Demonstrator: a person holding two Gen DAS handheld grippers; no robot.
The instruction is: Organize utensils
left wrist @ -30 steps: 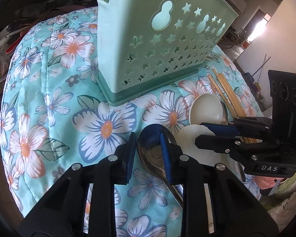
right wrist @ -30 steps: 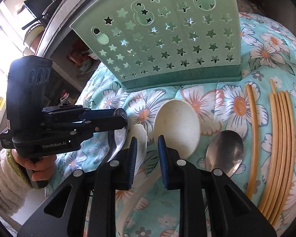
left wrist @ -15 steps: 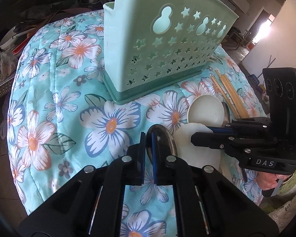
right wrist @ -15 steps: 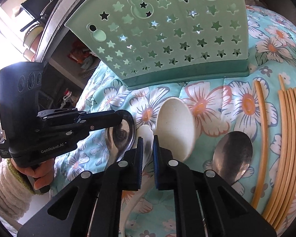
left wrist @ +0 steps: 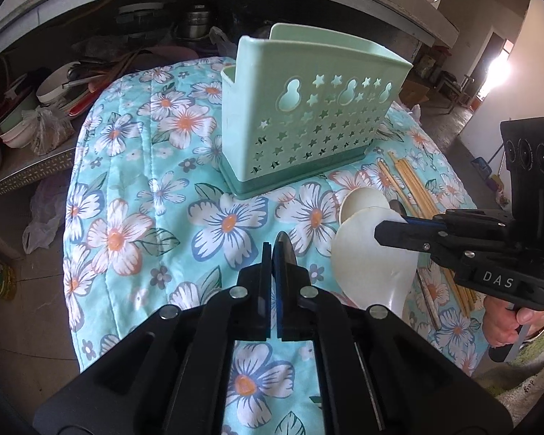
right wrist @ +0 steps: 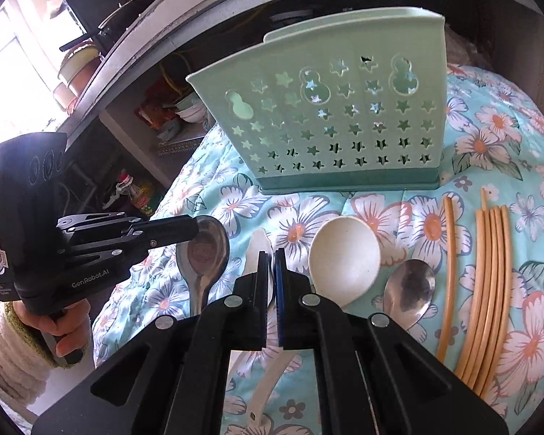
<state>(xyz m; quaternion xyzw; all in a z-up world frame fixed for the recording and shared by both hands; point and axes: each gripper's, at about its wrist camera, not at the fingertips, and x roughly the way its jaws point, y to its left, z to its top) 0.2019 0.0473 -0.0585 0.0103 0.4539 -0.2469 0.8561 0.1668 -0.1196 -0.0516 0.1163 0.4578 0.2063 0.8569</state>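
My left gripper (left wrist: 273, 250) is shut on a metal spoon (left wrist: 286, 250), held edge-on and lifted off the floral cloth; the right wrist view shows that metal spoon (right wrist: 206, 250) hanging from the left gripper (right wrist: 192, 232). My right gripper (right wrist: 271, 257) is shut on a white spoon (right wrist: 258, 250); in the left wrist view the white spoon (left wrist: 373, 272) hangs raised in the right gripper (left wrist: 380, 233). A mint-green utensil holder (left wrist: 308, 127) (right wrist: 344, 127) with star cut-outs stands upright behind both.
On the cloth lie another white spoon (right wrist: 344, 257), a second metal spoon (right wrist: 409, 290) and several yellow chopsticks (right wrist: 489, 272). The floral quilt (left wrist: 127, 188) drops off at left. Shelves with bowls (left wrist: 54, 87) sit behind.
Both grippers closed, the left on the metal spoon and the right on the white spoon, then rose, lifting the spoons off the cloth. The holder now looks farther away.
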